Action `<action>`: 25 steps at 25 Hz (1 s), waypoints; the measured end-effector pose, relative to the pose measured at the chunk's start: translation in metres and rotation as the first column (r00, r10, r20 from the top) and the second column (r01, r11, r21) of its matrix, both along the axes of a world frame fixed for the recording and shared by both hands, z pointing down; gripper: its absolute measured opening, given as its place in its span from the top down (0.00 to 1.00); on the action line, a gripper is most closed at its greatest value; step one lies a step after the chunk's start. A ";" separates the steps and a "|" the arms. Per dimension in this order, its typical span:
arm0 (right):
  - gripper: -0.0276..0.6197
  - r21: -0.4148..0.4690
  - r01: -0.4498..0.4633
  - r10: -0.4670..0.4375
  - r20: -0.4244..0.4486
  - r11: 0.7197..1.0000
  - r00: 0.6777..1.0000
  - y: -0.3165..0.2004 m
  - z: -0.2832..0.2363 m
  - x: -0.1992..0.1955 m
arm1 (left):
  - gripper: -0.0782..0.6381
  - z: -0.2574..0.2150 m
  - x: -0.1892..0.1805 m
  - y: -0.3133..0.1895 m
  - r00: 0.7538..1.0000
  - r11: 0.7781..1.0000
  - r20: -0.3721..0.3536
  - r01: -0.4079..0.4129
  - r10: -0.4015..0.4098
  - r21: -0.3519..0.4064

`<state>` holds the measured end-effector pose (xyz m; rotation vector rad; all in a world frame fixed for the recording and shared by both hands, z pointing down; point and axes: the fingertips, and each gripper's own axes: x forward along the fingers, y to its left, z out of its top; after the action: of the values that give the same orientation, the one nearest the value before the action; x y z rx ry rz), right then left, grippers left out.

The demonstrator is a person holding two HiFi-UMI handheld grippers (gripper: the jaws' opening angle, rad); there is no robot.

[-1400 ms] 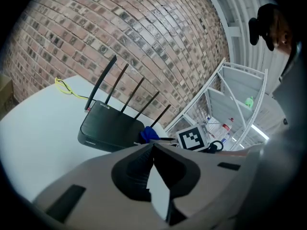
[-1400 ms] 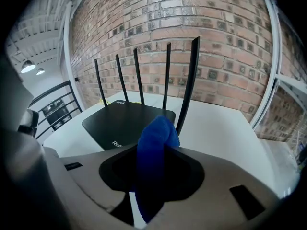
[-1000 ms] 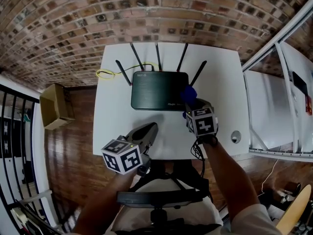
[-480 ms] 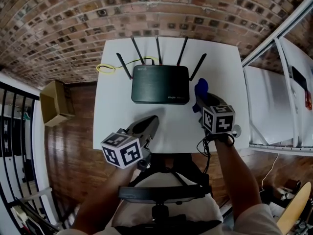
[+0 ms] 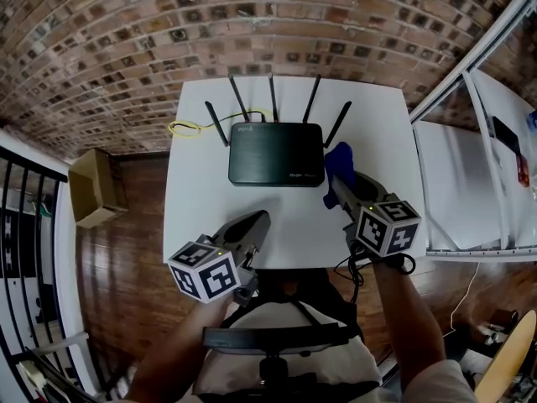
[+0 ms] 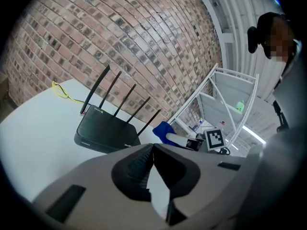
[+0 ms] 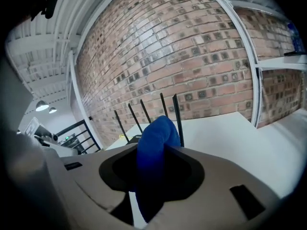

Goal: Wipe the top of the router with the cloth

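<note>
Nearest, the left gripper (image 5: 258,219) hangs over the white worktop's (image 5: 197,200) front, fingers pressed together on nothing. The right gripper's (image 5: 337,183) fingers pinch the blue cloth (image 5: 338,159) at the right front corner of the black router (image 5: 275,151).

My router (image 5: 276,153) sits toward the far side of the table (image 5: 377,116). A cable (image 5: 180,128) lies off the router's back left corner. The cloth (image 5: 338,161) in my right gripper (image 5: 337,180) is just beside the router's right front corner, and my left gripper (image 5: 257,220) is in front of the router.
</note>
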<state>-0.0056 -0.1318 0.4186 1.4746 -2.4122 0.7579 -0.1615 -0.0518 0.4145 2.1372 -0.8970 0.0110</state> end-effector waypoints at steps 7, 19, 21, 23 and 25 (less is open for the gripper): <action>0.74 0.036 -0.019 0.019 -0.003 0.999 1.000 0.030 -0.019 -0.014 | 0.85 -0.011 -0.016 0.016 0.999 1.000 -0.045 0.005 -0.004 0.023; 0.74 0.038 -0.076 0.070 0.125 0.996 0.990 0.061 -0.033 -0.017 | 0.85 -0.025 -0.020 0.037 0.997 0.998 -0.080 0.020 -0.015 0.055; 0.74 0.030 -0.055 0.051 0.115 0.998 0.992 0.062 -0.034 -0.015 | 0.85 -0.033 -0.019 0.037 0.996 0.997 -0.081 0.038 -0.033 0.066; 0.74 0.026 -0.032 0.029 0.102 0.999 0.994 0.062 -0.037 -0.012 | 0.85 -0.040 -0.014 0.038 0.996 0.996 -0.081 0.054 -0.048 0.069; 0.74 0.022 -0.010 0.008 0.091 1.000 0.996 0.064 -0.040 -0.004 | 0.85 -0.042 -0.004 0.040 0.995 0.996 -0.083 0.064 -0.059 0.063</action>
<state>-0.0096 -0.0680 0.3788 1.4917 -2.4894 0.8195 -0.1654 -0.0118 0.3721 2.1531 -0.9263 -0.1378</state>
